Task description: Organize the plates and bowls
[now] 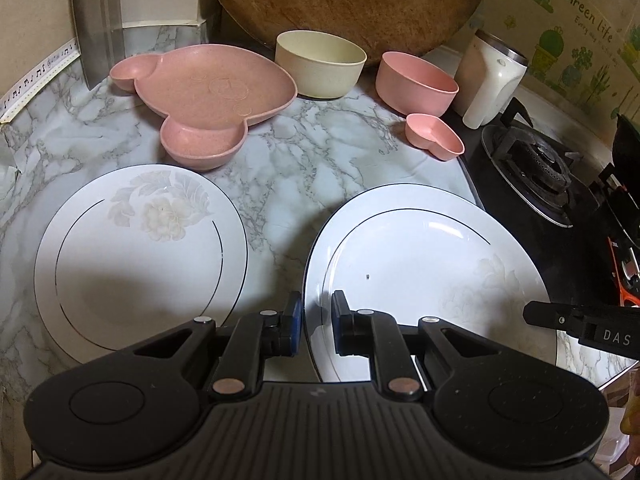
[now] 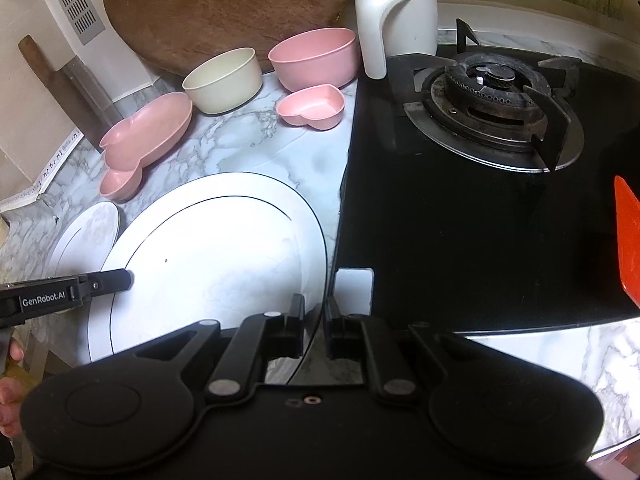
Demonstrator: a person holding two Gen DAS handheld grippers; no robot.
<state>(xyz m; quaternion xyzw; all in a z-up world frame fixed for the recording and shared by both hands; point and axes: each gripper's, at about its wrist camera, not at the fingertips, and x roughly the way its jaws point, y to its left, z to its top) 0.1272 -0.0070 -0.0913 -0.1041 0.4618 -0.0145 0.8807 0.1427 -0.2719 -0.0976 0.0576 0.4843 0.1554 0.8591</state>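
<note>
Both grippers hold one large white plate [image 1: 420, 264] with a black ring. My left gripper [image 1: 317, 320] is shut on its left rim and shows side-on in the right wrist view [image 2: 125, 280]. My right gripper [image 2: 314, 316] is shut on its right rim beside the stove, and its finger pokes into the left wrist view [image 1: 530, 314]. Whether the plate rests on the counter I cannot tell. A second, flowered white plate [image 1: 140, 260] lies to its left. Behind stand a pink compartment plate [image 1: 208, 88], a cream bowl [image 1: 320, 64], a pink bowl [image 1: 416, 84] and a small pink heart dish [image 1: 434, 136].
A black gas stove [image 2: 492, 108] borders the marble counter [image 1: 280, 176] on the right. A white jug [image 2: 396, 16] stands at the stove's back corner. A round wooden board [image 1: 348, 0] and a cleaver [image 1: 96, 20] lean on the back wall. Something orange [image 2: 628, 240] sits at the far right.
</note>
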